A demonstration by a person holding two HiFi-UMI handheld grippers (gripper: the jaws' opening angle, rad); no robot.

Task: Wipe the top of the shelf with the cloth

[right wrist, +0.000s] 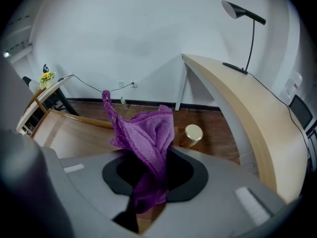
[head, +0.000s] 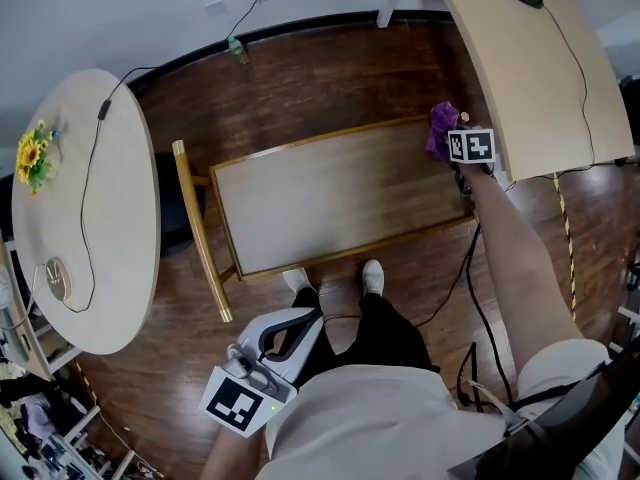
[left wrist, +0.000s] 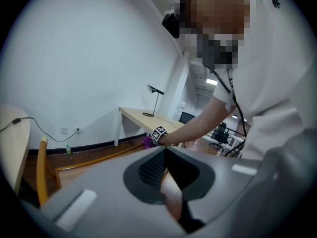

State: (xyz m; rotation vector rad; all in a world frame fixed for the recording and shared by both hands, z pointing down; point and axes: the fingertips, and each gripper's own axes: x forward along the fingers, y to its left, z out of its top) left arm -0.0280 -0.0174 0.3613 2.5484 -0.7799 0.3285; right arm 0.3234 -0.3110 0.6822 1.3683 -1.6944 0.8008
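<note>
The shelf's pale wooden top (head: 330, 198) lies in the middle of the head view, bare. My right gripper (head: 447, 146) is over its far right corner, shut on a purple cloth (head: 440, 123). In the right gripper view the cloth (right wrist: 146, 138) stands bunched up out of the closed jaws, with the shelf top (right wrist: 69, 138) below and to the left. My left gripper (head: 298, 320) is held near my body, off the shelf's front edge, shut with nothing in it. In its own view the jaws meet, and the shelf (left wrist: 99, 157) and my right arm (left wrist: 198, 125) are beyond.
A white oval table (head: 100, 218) with sunflowers (head: 32, 156) and a cable stands at left. A light wooden desk (head: 540, 68) with a lamp base runs along the right, close to the shelf's corner. A green bottle (head: 237, 50) stands by the wall. My feet (head: 372, 276) touch the shelf's front.
</note>
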